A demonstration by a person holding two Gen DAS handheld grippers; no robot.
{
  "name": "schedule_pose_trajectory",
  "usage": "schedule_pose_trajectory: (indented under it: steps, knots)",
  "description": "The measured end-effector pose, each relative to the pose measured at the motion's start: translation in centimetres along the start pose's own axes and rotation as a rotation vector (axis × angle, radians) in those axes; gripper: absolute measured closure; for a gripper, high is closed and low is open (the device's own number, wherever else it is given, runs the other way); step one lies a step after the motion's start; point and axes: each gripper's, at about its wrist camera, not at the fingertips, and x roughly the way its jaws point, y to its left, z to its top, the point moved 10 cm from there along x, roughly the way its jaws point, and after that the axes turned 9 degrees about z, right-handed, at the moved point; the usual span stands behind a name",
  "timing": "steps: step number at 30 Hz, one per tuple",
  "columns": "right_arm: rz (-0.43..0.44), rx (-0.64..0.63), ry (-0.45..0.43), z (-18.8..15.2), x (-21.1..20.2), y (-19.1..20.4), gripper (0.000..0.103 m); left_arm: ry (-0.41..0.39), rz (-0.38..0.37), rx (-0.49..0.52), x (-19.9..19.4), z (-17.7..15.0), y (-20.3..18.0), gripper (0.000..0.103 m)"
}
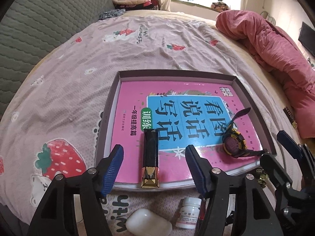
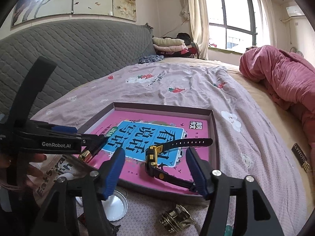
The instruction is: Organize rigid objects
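Left gripper (image 1: 154,174) hangs open astride the lipstick (image 1: 150,158), which lies on the book (image 1: 130,102) in the box (image 1: 175,73), long axis running straight away between the fingers, while the open right gripper (image 2: 155,174) likewise straddles the watch (image 2: 157,161).

Shallow cardboard tray (image 1: 254,106) holds pink softcover workbook (image 1: 130,100). On workbook: black-gold faceted lipstick tube (image 1: 150,157) left, yellow-black digital wristwatch (image 1: 234,140) right. Before tray: white oval stone (image 1: 148,224), small white pill bottle (image 1: 189,212).

Glossy paper book (image 1: 177,118), cloth bedsheet (image 1: 78,59), faceted shiny-gold lipstick (image 1: 150,157)
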Motion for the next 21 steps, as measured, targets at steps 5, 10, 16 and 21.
schedule_pose_trajectory:
  steps: [5,10,16,21]
  knots:
    - [-0.012,0.008,-0.023,0.2,-1.0,-0.1,0.038,-0.015,-0.012,-0.011,-1.1,0.2,0.2,0.034]
    - [-0.024,0.058,-0.035,0.1,-2.1,-0.9,0.038,-0.025,-0.027,-0.016,-2.3,0.3,0.3,0.032]
    - [-0.071,0.049,-0.060,0.4,-3.7,-1.2,0.038,-0.051,-0.033,-0.012,-3.7,0.5,0.3,0.032]
    - [-0.100,0.029,-0.072,0.4,-4.8,-0.7,0.038,-0.070,-0.031,0.000,-4.8,0.5,0.2,0.031]
